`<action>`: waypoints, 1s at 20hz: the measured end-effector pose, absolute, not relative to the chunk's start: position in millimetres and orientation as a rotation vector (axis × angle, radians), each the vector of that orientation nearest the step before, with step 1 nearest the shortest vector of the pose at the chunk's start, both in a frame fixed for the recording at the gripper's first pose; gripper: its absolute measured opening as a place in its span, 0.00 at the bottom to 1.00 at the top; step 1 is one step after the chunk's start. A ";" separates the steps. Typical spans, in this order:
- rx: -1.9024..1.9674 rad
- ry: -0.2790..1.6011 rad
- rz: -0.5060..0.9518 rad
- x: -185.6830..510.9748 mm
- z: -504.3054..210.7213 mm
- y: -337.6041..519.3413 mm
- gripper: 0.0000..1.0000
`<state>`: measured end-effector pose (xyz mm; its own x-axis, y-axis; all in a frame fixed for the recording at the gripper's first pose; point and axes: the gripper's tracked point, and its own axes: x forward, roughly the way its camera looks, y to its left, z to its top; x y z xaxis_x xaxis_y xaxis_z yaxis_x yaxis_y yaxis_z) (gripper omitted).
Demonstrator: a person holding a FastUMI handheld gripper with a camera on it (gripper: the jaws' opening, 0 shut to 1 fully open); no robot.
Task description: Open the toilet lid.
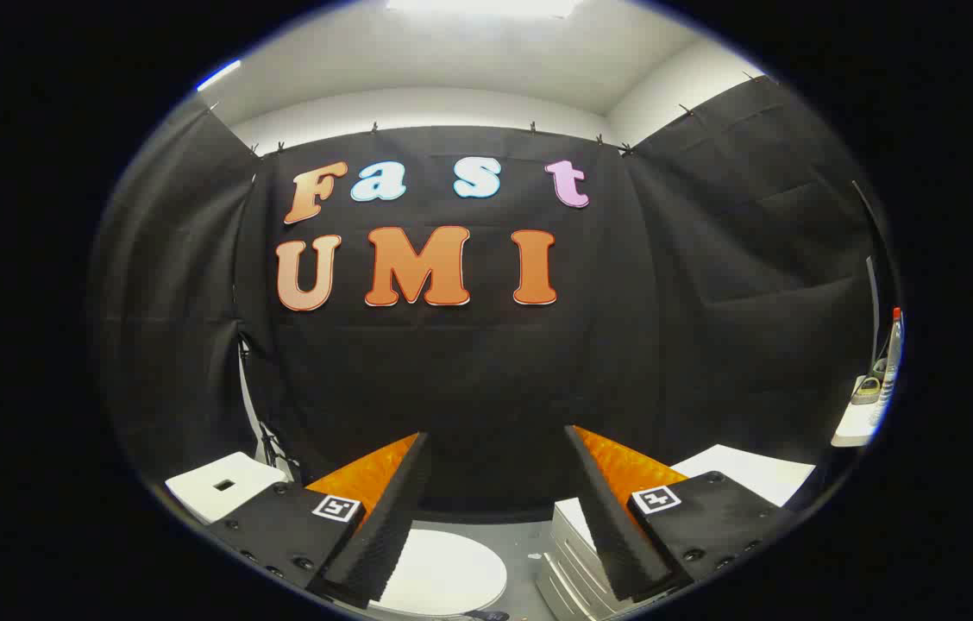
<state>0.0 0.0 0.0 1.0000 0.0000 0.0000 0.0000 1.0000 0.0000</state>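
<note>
The white oval toilet lid (448, 573) lies flat and shut, low down between my two fingers and partly hidden behind the left one. My gripper (497, 434) is held well above it, open, with a wide gap and nothing between the jaws. Its orange-backed fingers with black ribbed pads (396, 509) point at the black cloth wall beyond, not at the lid. Neither finger touches the lid.
A white box with a small square hole (223, 486) sits behind the left finger. A stack of white ribbed pieces (573, 552) and a white flat surface (754, 473) lie by the right finger. Far right, a small shelf (853, 427) carries a bottle (892, 358).
</note>
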 end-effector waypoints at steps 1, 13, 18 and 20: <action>0.000 0.002 -0.001 0.6 0.1 1.0 0.98; 0.004 0.017 -0.070 12.3 -12.0 8.2 0.98; 0.024 0.000 -0.070 18.8 -10.2 18.4 0.98; 0.021 0.000 -0.061 20.5 -14.3 24.6 0.98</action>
